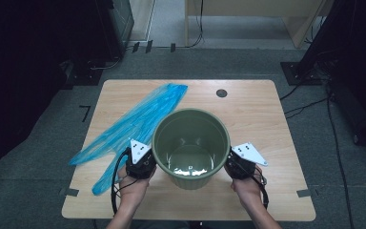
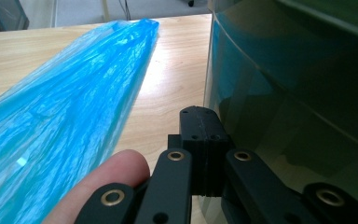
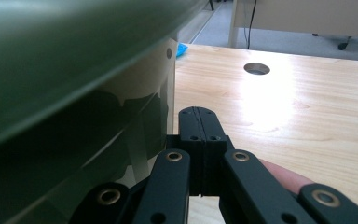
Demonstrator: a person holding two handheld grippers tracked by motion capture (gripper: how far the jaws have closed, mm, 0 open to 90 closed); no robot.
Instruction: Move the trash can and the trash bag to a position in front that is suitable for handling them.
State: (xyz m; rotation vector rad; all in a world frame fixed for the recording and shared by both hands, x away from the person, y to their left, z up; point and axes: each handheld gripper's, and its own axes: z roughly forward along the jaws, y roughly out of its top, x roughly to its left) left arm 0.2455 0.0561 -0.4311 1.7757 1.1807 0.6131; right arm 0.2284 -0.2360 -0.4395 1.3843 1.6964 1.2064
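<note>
Left gripper and right gripper are both clenched with nothing between the jaws, pressed against opposite sides of the green bucket. The bucket stands upright near the front edge of the surface, between the 2 grippers. To move it well, keep equal inward pressure from both sides, hold both grippers level, and shift them together so the bucket neither tips nor slips. A blue plastic bag lies flat left of the bucket, just beside it. A round cable hole sits behind the bucket. Grey carpet and dark equipment surround the bucket's surface.
</note>
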